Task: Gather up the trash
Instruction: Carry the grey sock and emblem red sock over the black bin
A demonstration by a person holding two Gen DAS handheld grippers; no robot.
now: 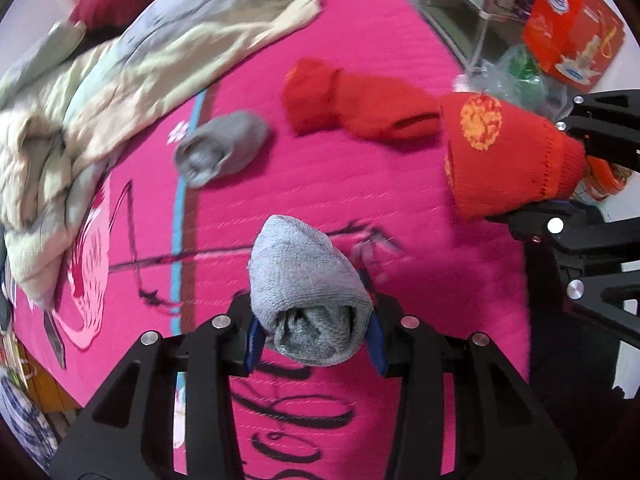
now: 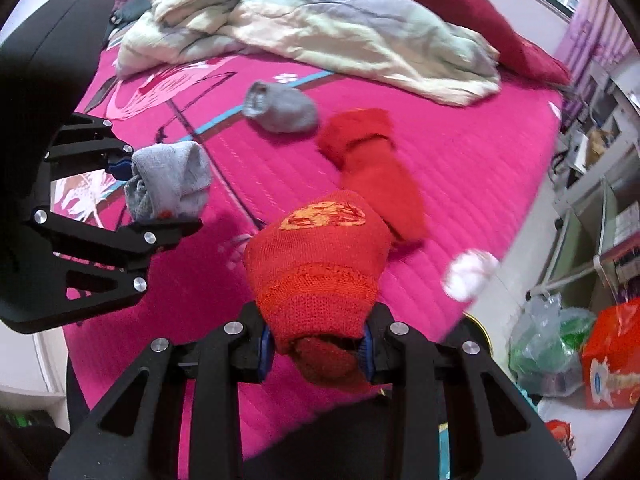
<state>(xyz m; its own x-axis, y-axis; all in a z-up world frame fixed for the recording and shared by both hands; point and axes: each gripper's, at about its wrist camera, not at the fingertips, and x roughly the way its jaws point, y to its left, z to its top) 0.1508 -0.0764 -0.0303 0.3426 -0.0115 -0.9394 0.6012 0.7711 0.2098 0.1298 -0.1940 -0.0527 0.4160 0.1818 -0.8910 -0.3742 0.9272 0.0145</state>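
We hold a rolled grey sock (image 1: 308, 300) in our left gripper (image 1: 316, 336), its blue pads pressed against both sides of the bundle, so the tongs are clenched on it. Our right gripper (image 2: 316, 350) is likewise clamped on a rolled red sock (image 2: 320, 280) with a yellow emblem. Both bundles jut forward out of the tongs, lifted clear of the pink bedspread (image 1: 320, 184) below.

We judge the step in hand to be carrying: two items are picked and raised, none yet dropped anywhere. The next move calls for swinging both grippers toward wherever the collected things go. On the floor beside the bed, the right wrist view shows a clear plastic bag (image 2: 548, 344) with green contents and an orange box (image 2: 612, 364); whether that bag is the target we cannot say.

Further out, a second grey sock (image 1: 220, 148) and a second red sock (image 1: 360, 100) lie on the bedspread, near each other but apart, beyond the tongs' reach as they now stand. A small white crumpled wad (image 2: 470, 274) lies near the bed's edge to the right of the red bundle; it looks like tissue, though blur keeps us from being sure. A rumpled pale quilt (image 2: 320, 28) is heaped at the far end, with a dark red cover (image 2: 460, 4) behind it.
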